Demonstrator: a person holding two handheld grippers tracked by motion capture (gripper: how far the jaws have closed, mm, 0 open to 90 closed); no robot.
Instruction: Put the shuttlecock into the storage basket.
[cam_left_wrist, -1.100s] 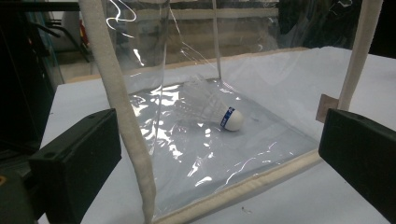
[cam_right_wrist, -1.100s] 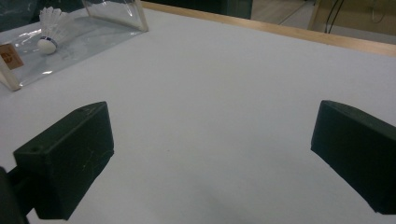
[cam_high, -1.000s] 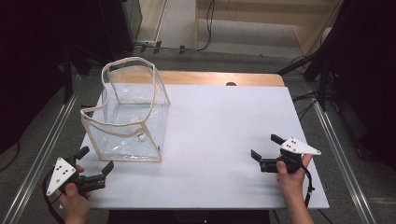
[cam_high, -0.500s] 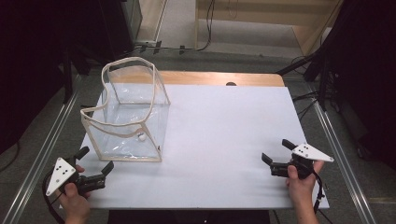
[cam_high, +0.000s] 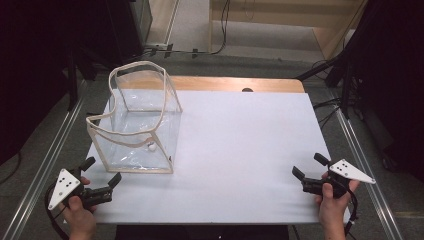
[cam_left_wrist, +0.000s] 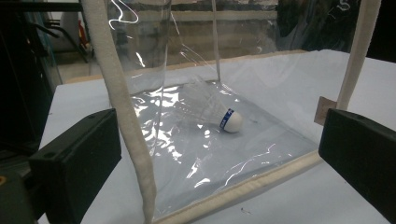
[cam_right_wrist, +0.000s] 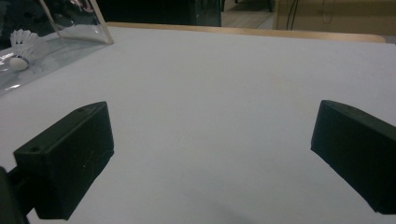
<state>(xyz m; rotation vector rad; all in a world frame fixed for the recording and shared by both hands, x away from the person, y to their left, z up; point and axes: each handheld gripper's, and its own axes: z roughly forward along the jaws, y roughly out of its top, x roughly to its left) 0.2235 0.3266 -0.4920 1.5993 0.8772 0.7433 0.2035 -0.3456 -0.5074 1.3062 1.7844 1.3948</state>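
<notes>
Nearer table edge (cam_high: 210, 220) — right gripper (cam_high: 311, 172), withdrawn

- one clear plastic bag (cam_high: 135, 130) with cream trim, standing open on the table's left side.
- one shuttlecock (cam_left_wrist: 223, 116) with a white cork and blue band, lying on its side inside the bag.
- two hand-held grippers: left gripper (cam_high: 102, 176) just beside the bag's near corner, right gripper (cam_high: 311, 166) well apart at the near right; each with two black jaws spread wide, nothing between them.
- two grey three-cornered plates, one on top of each gripper.
- two hands, one wrapped around each gripper's handle.
- one white table (cam_high: 250, 145) with one wooden strip along the far edge.
</notes>
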